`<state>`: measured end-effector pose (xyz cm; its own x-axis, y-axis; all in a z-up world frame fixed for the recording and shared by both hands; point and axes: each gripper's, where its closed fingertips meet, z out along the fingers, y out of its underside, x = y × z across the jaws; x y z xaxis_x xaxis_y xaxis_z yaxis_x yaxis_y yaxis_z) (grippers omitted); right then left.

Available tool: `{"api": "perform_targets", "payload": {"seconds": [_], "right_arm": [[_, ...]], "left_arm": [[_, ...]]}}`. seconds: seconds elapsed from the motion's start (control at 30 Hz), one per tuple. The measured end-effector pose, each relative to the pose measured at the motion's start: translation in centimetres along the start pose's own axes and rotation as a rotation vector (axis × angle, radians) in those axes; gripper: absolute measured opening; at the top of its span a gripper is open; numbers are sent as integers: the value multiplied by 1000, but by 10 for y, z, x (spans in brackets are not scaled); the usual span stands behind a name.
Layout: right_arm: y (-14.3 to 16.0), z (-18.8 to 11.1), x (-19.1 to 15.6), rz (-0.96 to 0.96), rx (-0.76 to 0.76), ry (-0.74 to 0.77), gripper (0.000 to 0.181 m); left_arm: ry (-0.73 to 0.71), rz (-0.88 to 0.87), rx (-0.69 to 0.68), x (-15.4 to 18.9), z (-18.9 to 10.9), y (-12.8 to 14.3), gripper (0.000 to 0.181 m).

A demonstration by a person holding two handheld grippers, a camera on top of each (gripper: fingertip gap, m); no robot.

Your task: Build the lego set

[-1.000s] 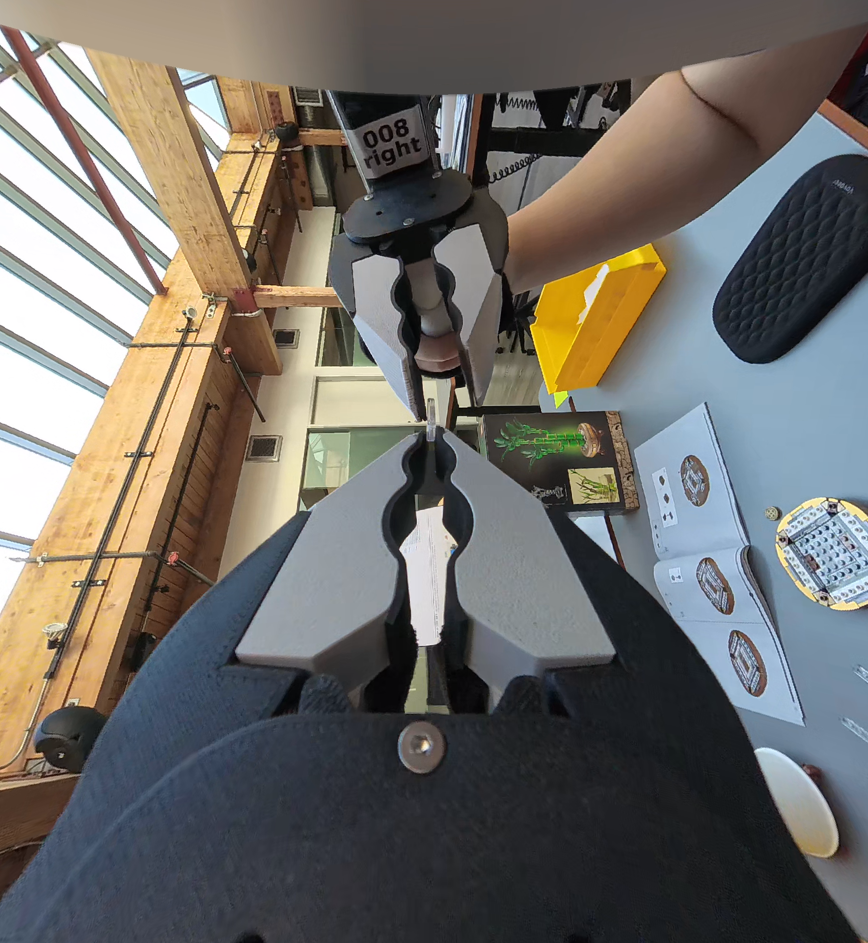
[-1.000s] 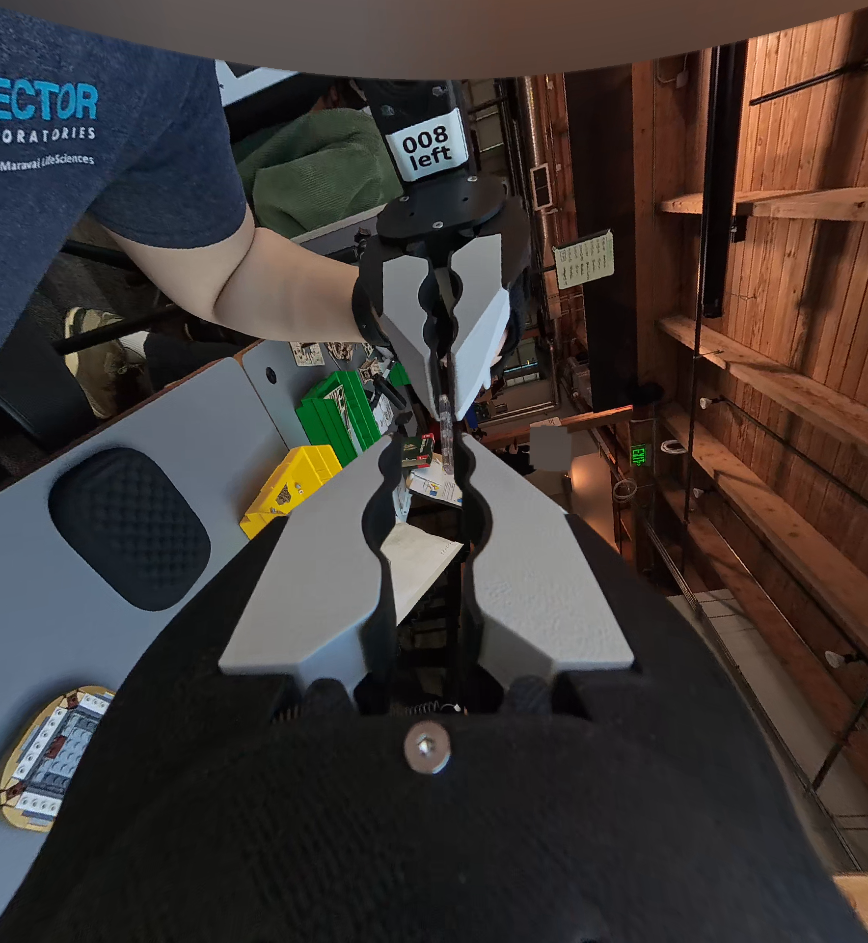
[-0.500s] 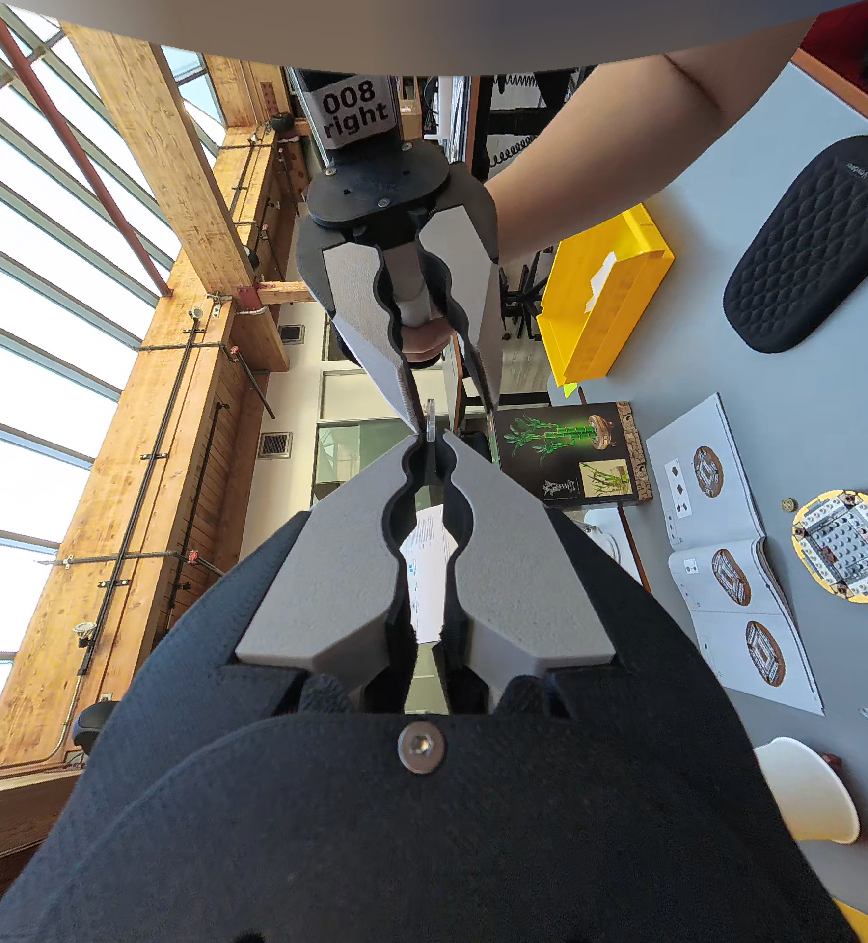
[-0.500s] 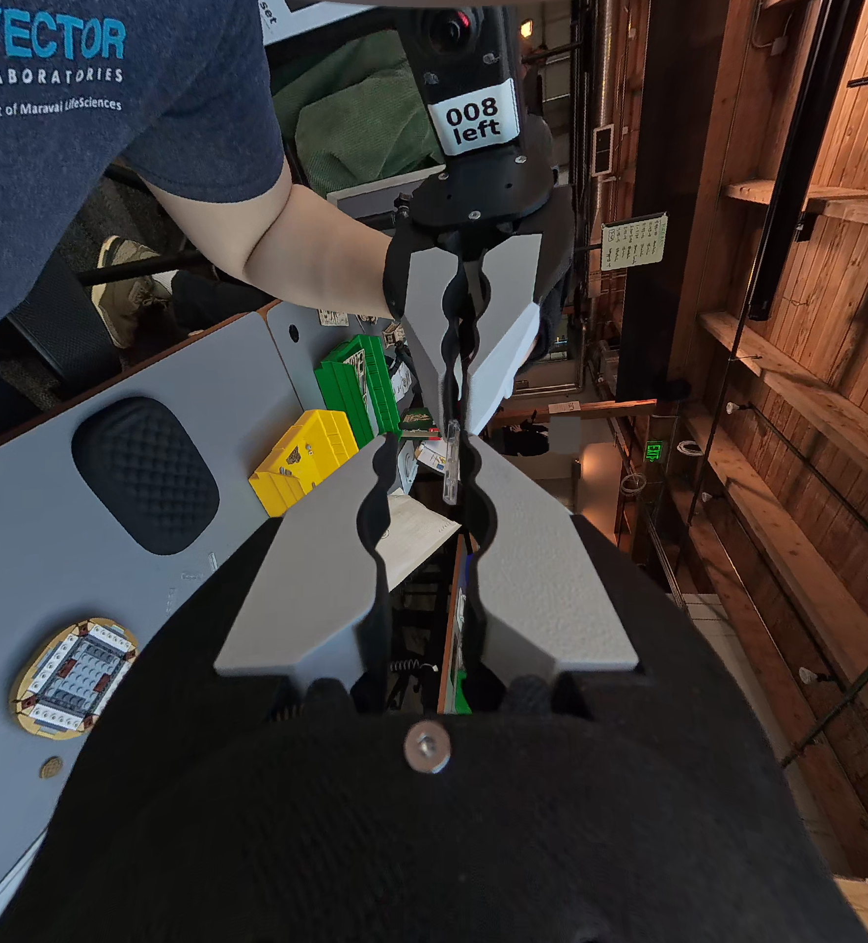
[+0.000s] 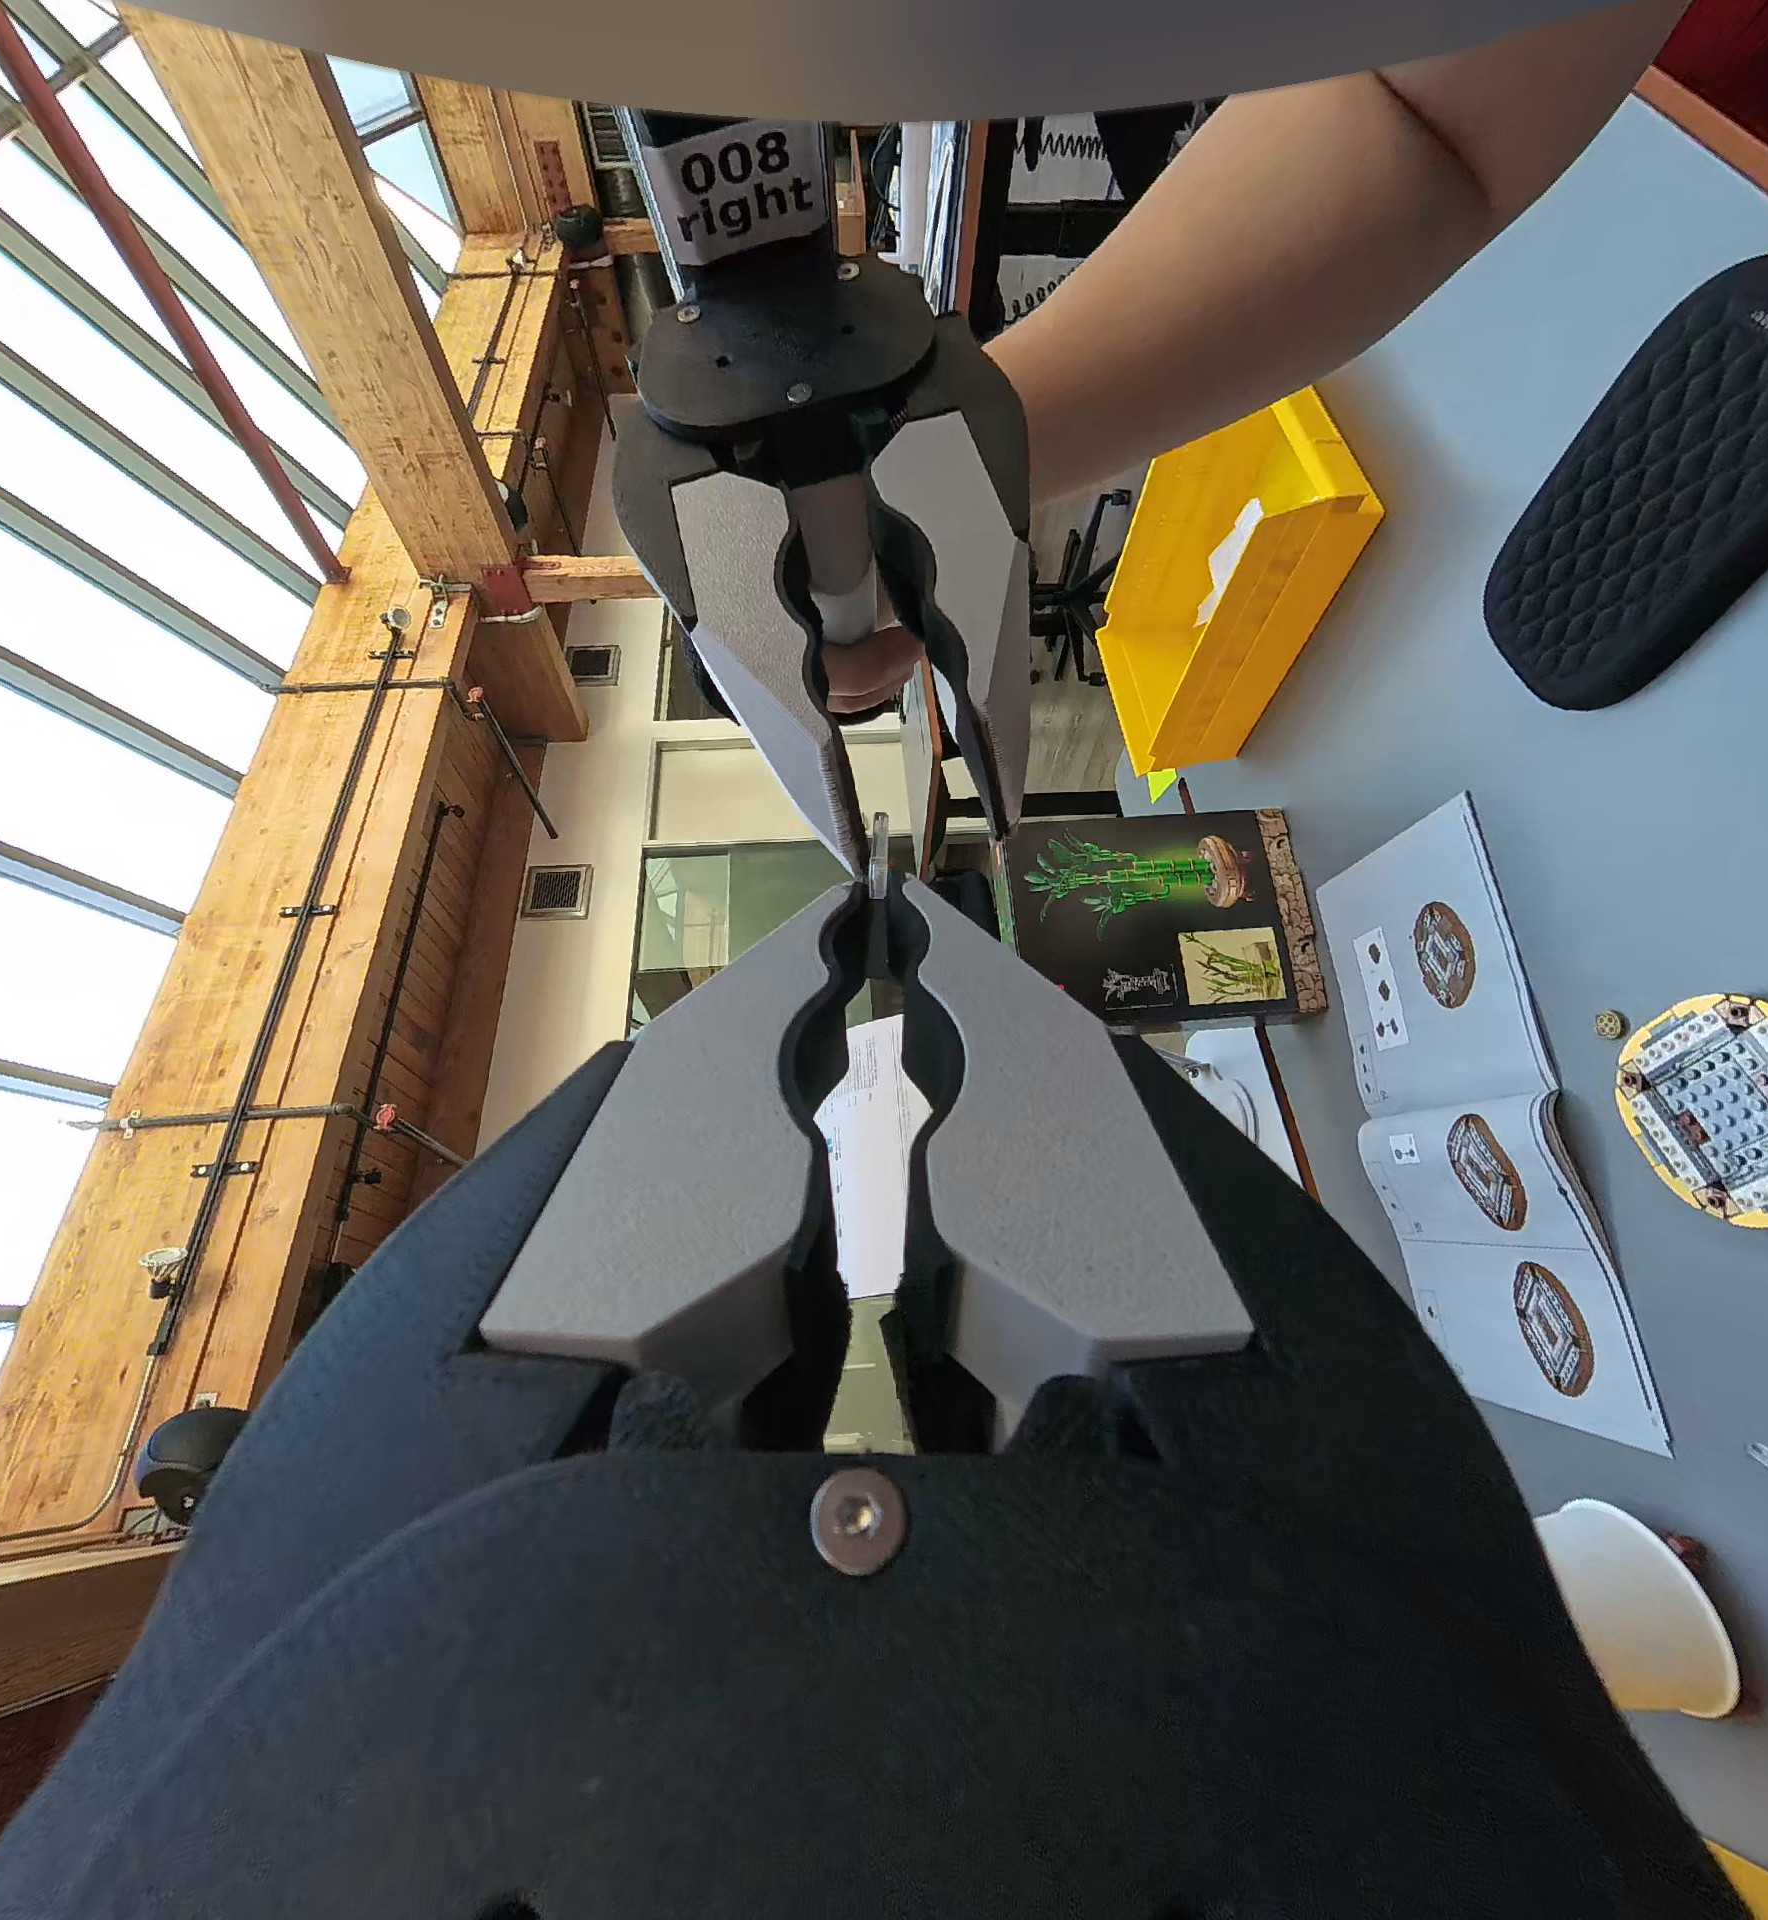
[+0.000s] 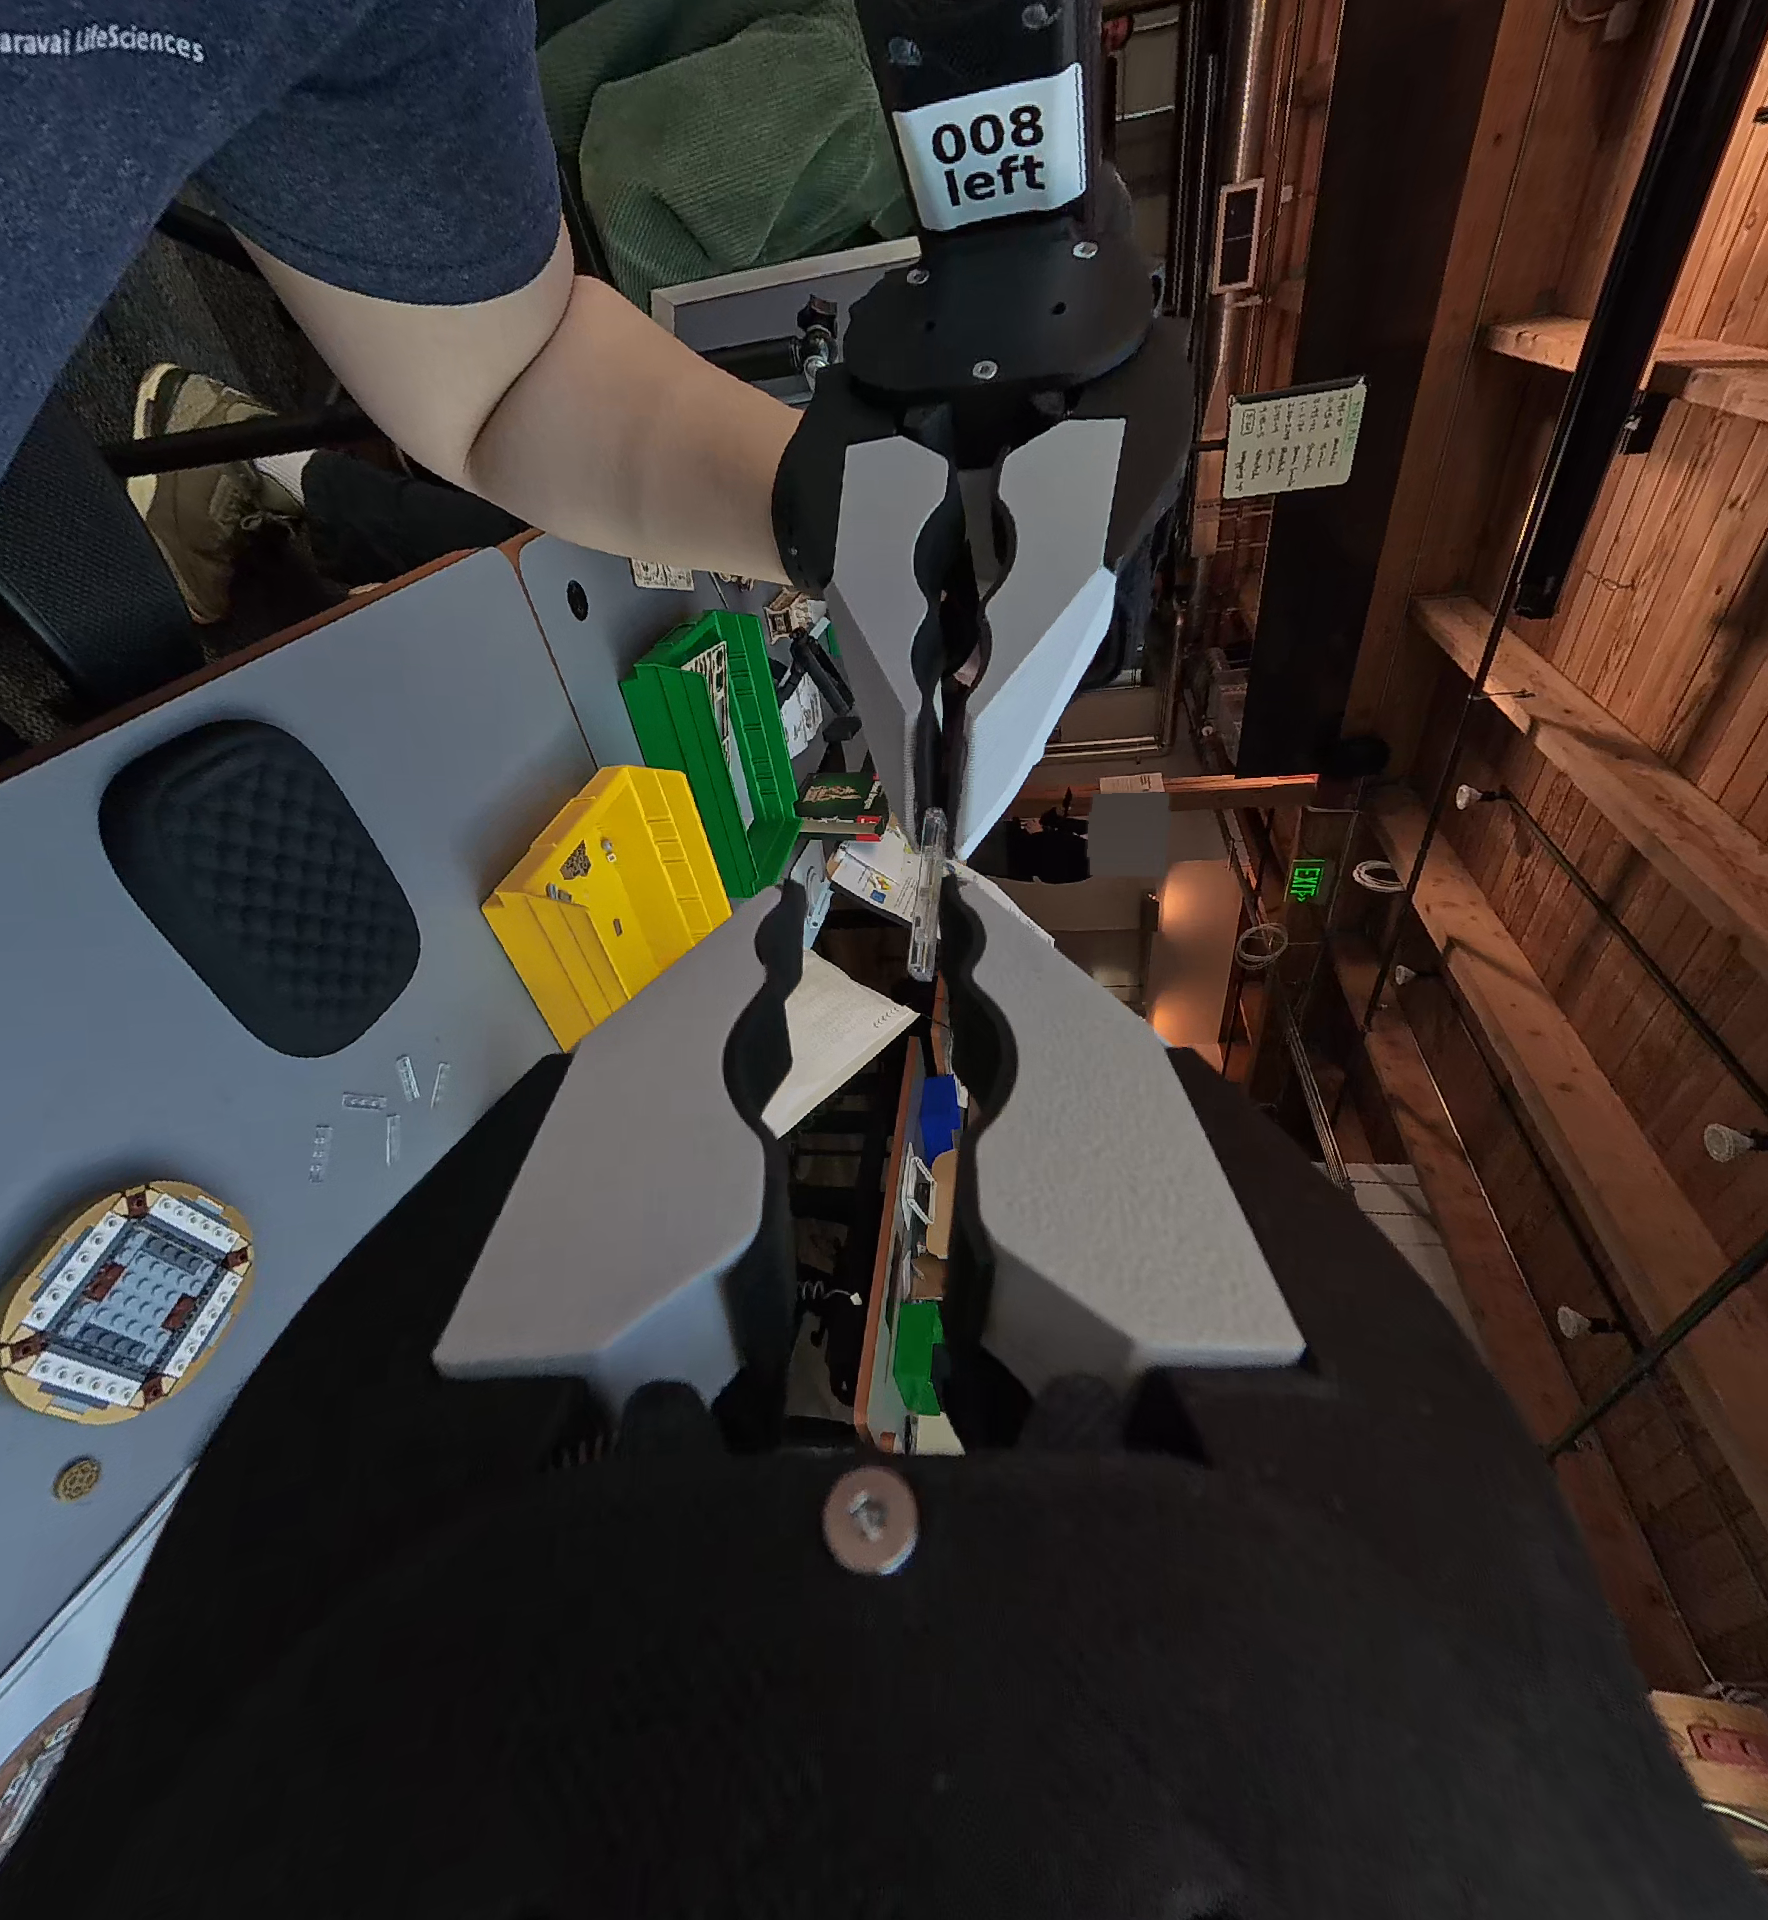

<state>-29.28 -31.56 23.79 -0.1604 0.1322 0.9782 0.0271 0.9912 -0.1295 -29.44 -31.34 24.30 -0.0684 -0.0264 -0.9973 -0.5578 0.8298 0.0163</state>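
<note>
Both grippers are held up in the air above the grey table (image 5: 1638, 665), tip to tip and facing each other. The left gripper (image 5: 878, 896) has its grey fingers pressed narrow at the tips, pinching one end of a small clear transparent lego strip (image 5: 879, 854); in the right wrist view the same clear piece (image 6: 928, 896) sticks out from the left gripper's tips (image 6: 937, 805) and lies along the inner edge of the right gripper's right-hand finger (image 6: 1088, 1122). The right gripper (image 6: 875, 904) stands parted, with a plain gap between its tips, and the strip sits in that gap without being clamped by both sides. In the left wrist view the right gripper (image 5: 921, 831) shows its two fingers spread on either side of the strip. Down on the table lies the round tan lego base with a grey and white studded centre (image 5: 1732, 1107), near an open white instruction booklet (image 5: 1482, 1132). A dark lego box showing a green bamboo plant (image 5: 1155, 914) stands beyond the booklet, a yellow plastic bin (image 5: 1233, 592) farther on, and a black quilted pad (image 5: 1680, 478) beside it. More clear strips (image 6: 381, 1117) lie loose on the table between the pad and the base.
</note>
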Motion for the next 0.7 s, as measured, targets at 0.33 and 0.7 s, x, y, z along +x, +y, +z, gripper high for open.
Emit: {"api": "perform_targets", "payload": {"seconds": [0.33,0.7], "right_arm": [[10,-9,-1,-20,-57,16,25],[-1,-15,-11,526,181,-338,15]], "left_arm": [[-12,-7,-4,0,-6,0,0],[36,-25,1,20,5,-1,0]]}}
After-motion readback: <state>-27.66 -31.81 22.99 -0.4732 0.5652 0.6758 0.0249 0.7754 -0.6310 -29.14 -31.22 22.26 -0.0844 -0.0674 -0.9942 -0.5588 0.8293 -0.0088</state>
